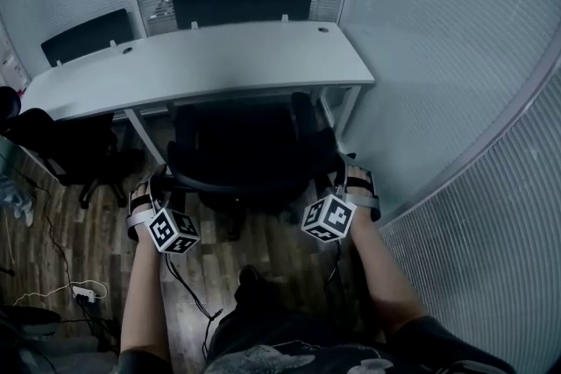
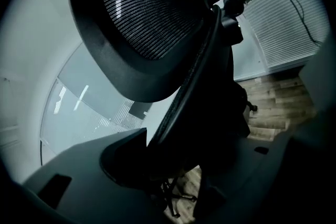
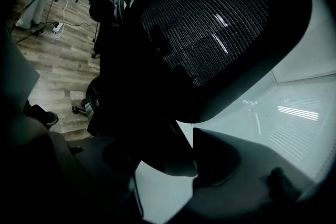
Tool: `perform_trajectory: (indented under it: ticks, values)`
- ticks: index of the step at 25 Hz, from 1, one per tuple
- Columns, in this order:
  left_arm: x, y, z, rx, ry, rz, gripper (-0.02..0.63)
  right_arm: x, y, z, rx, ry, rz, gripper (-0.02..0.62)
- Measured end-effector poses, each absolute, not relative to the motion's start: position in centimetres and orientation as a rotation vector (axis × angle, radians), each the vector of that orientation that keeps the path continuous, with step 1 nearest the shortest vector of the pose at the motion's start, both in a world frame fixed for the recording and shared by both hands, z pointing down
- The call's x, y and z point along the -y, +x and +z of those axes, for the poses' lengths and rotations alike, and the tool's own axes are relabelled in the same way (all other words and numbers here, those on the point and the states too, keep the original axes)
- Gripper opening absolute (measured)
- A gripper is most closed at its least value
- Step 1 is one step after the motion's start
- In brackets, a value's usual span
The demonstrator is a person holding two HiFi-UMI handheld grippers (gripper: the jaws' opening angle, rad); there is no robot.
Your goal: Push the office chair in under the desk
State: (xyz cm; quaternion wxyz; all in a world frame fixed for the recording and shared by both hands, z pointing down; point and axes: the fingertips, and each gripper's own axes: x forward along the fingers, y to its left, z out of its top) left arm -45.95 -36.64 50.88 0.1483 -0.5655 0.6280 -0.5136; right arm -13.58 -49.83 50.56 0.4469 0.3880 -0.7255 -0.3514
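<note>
— Why a tool on each side?
— My left tool pinches the rim of the backrest at 8 o'clock, and my right tool pinches the same rim at 4 o'clock. With both clamped on, I reckon the office chair will roll straight instead of swivelling. Its front appears to sit under the desk at 12 o'clock. The back stands outside the edge, so the push isn't finished.
— Anything in the way?
— At 9 o'clock a dark chair stands near mine but apart from it. A power strip lies on the floor at 7 o'clock, away from the wheels. The left desk leg and right desk leg flank the gap, and the chair must pass between them, which looks snug to me. At 3 o'clock the glass wall runs close by my right arm, leaving little room to correct that way.
</note>
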Motion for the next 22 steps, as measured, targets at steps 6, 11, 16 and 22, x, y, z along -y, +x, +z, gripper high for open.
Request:
perform_trajectory:
  ticks: [6, 11, 16, 22]
  values:
    - [42.0, -48.6, 51.3, -1.792, -1.63, -1.466, 0.264, 54.7, -16.1, 51.0, 1.778, 0.975, -0.852, 0.278]
    - [46.2, -50.4, 51.2, -1.778, -1.629, -1.44, 0.264, 58.8, -17.6, 51.0, 1.751, 0.991, -0.832, 0.278]
    - [49.6, -52.0, 51.1, -1.755, -1.639, -1.424, 0.262, 61.7, -18.9, 50.9, 1.73, 1.012, -0.823, 0.278]
    - [52.6, -54.2, 51.3, -1.734, -1.656, -1.446, 0.264, 64.3, -20.8, 50.8, 1.703, 1.033, -0.812, 0.278]
